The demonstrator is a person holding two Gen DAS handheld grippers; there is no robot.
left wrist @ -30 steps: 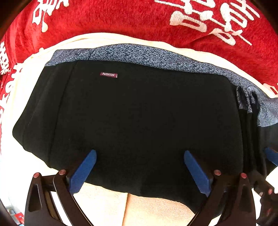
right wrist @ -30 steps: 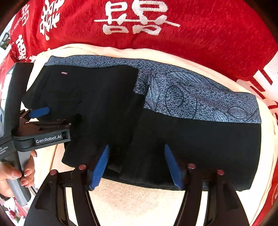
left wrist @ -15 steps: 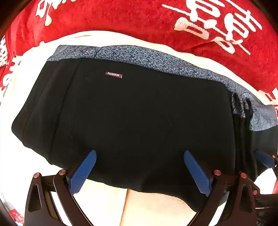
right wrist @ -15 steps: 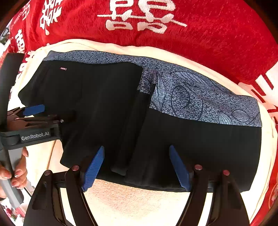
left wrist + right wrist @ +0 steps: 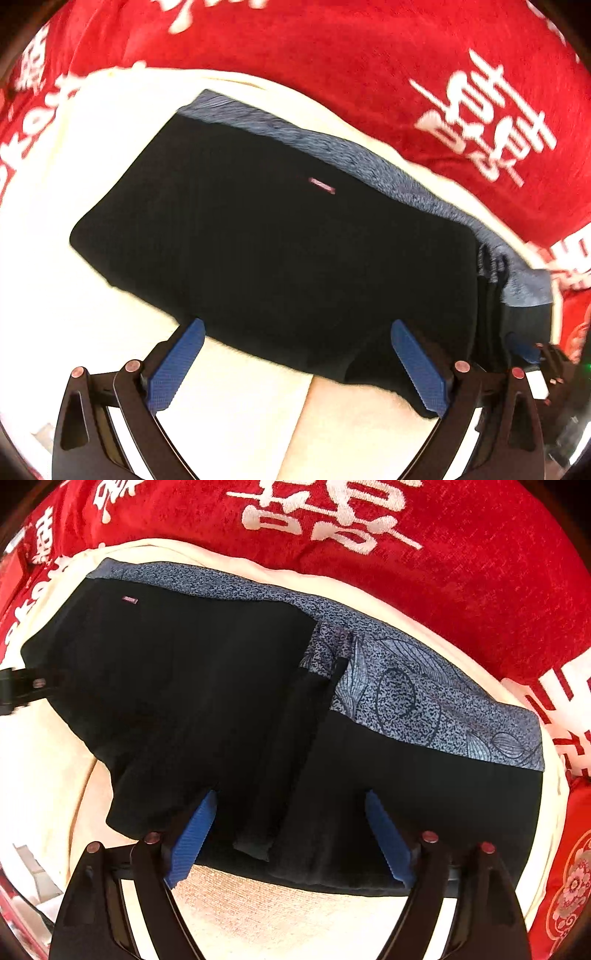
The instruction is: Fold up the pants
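The pants (image 5: 229, 709) lie folded on the cream cushion (image 5: 258, 915), black panels stacked left over right, the blue patterned waistband (image 5: 424, 701) running along the cushion's far edge. That looks like most of the job done — the legs are doubled over the seat, though a narrow black flap (image 5: 258, 845) pokes out at the near edge and the bundle is long enough for one more fold.

My right gripper (image 5: 291, 834) points down over the near hem; its jaws have just been opening wider and now stand well apart, pads clear of the cloth, holding nothing. My left gripper (image 5: 295, 369) hangs over the left half, jaws wide too, empty — the view is blurred, so fine detail escapes me.

Around it all: the red blanket (image 5: 443, 572) with white characters beyond the far edge and at the right. Nothing lies on the pants; only that loose flap could snag a final fold.
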